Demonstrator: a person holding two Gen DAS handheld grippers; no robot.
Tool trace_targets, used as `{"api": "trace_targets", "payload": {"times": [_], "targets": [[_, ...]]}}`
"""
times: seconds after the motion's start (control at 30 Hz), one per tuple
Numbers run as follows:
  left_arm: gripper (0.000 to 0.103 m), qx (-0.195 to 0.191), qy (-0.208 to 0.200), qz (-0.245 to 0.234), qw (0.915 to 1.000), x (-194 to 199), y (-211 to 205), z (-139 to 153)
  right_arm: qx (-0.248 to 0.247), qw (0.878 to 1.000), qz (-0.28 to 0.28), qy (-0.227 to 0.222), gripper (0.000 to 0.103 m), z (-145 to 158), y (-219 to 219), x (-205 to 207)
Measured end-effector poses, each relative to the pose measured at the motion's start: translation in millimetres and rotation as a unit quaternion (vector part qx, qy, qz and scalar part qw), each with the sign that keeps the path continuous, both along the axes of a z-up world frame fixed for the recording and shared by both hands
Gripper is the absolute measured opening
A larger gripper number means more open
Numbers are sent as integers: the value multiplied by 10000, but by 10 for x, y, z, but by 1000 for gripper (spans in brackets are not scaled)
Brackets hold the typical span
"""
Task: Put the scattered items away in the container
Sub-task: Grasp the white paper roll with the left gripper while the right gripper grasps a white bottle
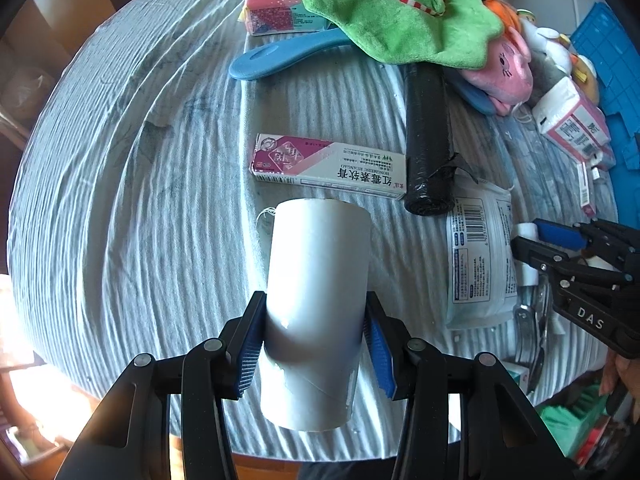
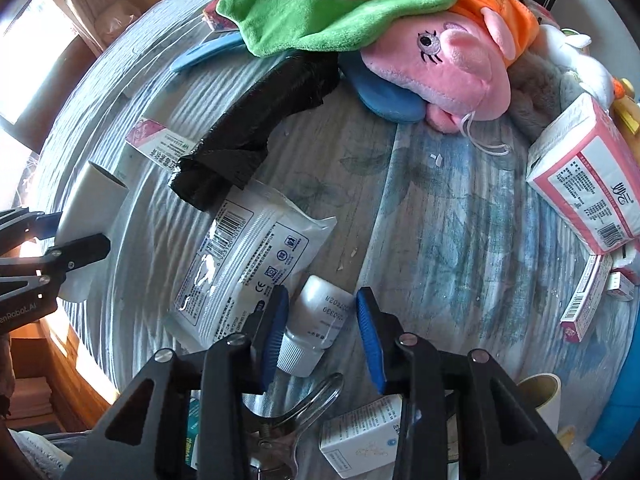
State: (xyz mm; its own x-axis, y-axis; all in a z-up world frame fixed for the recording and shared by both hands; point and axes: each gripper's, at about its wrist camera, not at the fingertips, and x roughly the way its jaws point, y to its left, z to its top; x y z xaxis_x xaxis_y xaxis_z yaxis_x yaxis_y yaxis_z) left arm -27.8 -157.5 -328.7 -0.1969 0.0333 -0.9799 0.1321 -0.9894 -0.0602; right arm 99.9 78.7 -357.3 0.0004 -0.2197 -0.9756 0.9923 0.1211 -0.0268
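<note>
Gripping a white cardboard tube [image 1: 316, 312] between its blue pads, the left tool [image 1: 316, 340] held it clear above the cloth-covered worktop [image 1: 132, 208]. At about three o'clock of it, the right tool [image 2: 322, 336] straddled a small white bottle [image 2: 316, 320] lying on the cloth, jaws narrowed around it; the left pad looked to touch, the right stood apart, so no firm grip showed. Most of the tidying remained, by my reading: a pink-and-white box [image 1: 328, 166] at twelve o'clock of the tube, a black roll [image 1: 428, 144] and a sealed white packet [image 1: 480, 256] toward one and two o'clock, then plush toys [image 2: 452, 68] and a green cloth [image 1: 400, 20] farther off. A blue container [image 1: 608, 80] sat at the far two o'clock edge
</note>
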Motion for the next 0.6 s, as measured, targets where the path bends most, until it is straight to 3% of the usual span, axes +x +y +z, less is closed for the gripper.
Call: {"api": "trace_targets", "payload": {"times": [0.2,0.6], "targets": [[46,9,30,5,10000,-21,28,43,117,9999,24,-7,33,-50,-10,7],[46,10,123,14,9999,-140,173,191,-65,10000,46,-23,30,161,55,-67]]}}
